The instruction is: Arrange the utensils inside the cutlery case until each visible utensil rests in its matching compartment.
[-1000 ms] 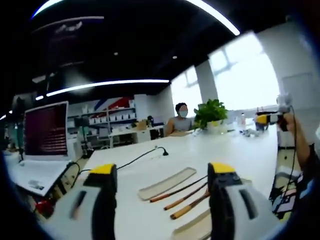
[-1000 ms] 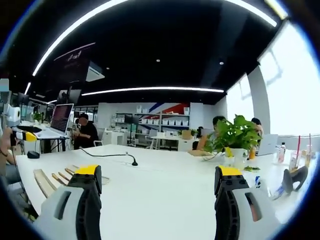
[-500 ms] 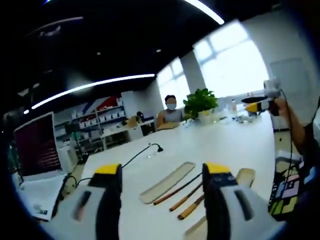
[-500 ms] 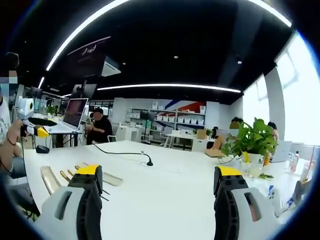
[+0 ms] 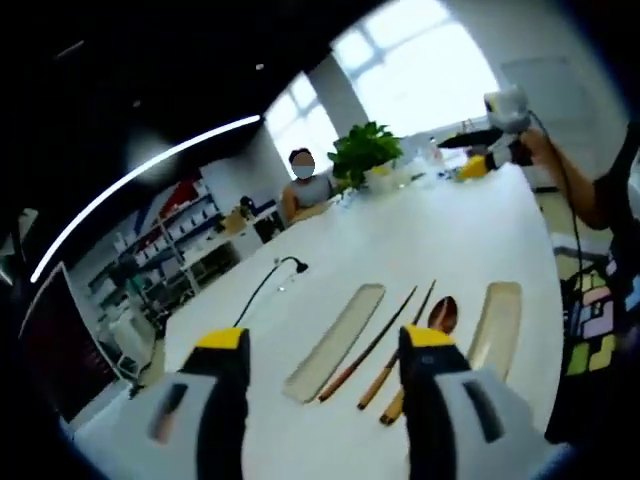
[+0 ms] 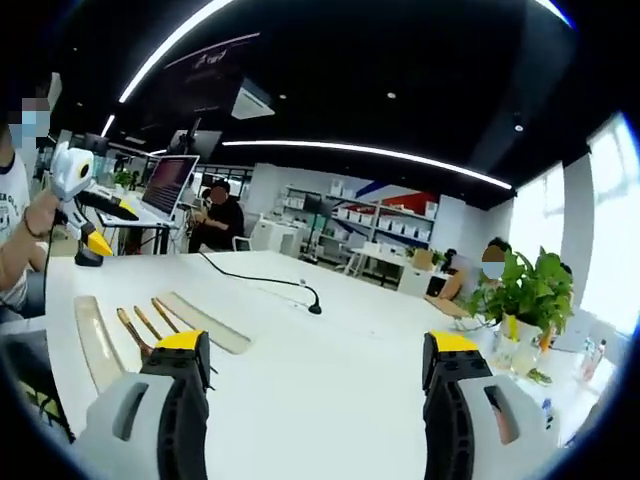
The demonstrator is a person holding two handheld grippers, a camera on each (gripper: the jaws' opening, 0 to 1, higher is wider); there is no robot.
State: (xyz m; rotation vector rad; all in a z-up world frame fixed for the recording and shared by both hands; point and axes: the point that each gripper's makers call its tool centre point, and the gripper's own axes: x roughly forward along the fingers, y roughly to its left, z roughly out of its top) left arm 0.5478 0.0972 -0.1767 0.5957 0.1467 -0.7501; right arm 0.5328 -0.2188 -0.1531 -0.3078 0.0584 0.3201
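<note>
Spoon (image 5: 438, 322) and chopsticks (image 5: 368, 345) lying parallel between two case halves (image 5: 334, 341) — long axes away from the left gripper (image 5: 322, 345), both grippers' jaws released.

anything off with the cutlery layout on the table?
Yes. The case is apart: its two halves lie separated on the white table. Two chopsticks and a wooden spoon lie loose between them, fanned at slightly different angles, not in any compartment.

Open-plan office, long white table (image 6: 330, 370), laptop (image 6: 168, 184) (screen lit), shelving (image 6: 385, 225), seated people
</note>
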